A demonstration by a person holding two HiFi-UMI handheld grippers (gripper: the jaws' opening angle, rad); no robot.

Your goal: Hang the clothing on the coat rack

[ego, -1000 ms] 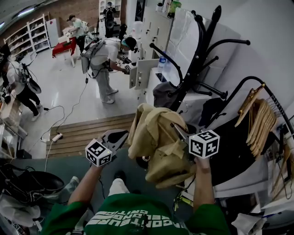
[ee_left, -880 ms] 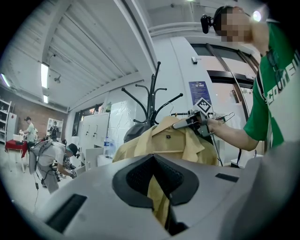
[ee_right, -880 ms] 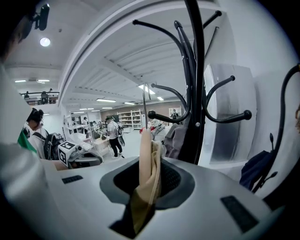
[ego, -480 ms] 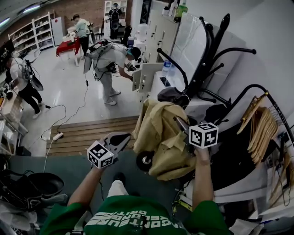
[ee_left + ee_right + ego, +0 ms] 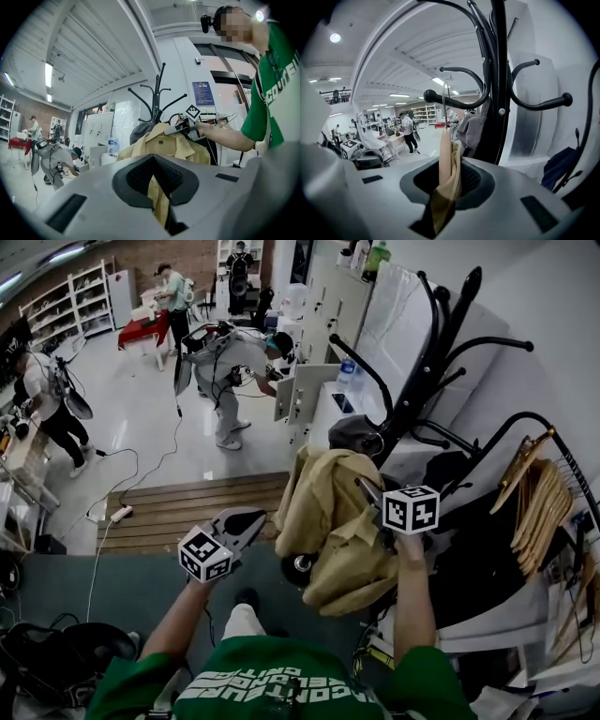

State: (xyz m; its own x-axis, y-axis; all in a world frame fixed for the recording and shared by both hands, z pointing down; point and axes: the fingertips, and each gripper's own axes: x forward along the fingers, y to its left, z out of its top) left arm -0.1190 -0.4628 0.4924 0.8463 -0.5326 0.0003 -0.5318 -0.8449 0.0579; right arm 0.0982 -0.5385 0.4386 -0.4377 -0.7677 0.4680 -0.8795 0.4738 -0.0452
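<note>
A tan shirt (image 5: pixel 328 521) hangs on a wooden hanger (image 5: pixel 444 145). My right gripper (image 5: pixel 367 491) is shut on the hanger's neck and the collar cloth, as the right gripper view shows (image 5: pixel 449 161). The hanger's thin wire hook rises close beside a ball-tipped arm (image 5: pixel 429 96) of the black coat rack (image 5: pixel 422 371). My left gripper (image 5: pixel 258 518) points level at the shirt's left edge. In the left gripper view its jaws (image 5: pixel 153 161) stand close together with a strip of yellow cloth between them. The shirt (image 5: pixel 159 143) and the right gripper (image 5: pixel 180 129) show beyond, in front of the rack (image 5: pixel 157 101).
A grey garment (image 5: pixel 349 435) and a dark one (image 5: pixel 441 470) hang low on the rack. A rail with several wooden hangers (image 5: pixel 534 502) stands at the right. White cabinets (image 5: pixel 309 390) are behind, a wooden step (image 5: pixel 187 507) below. People work further back (image 5: pixel 230 362).
My right gripper has carried the hanger and shirt a little further away, toward the coat rack. The left gripper has stayed where it was.
</note>
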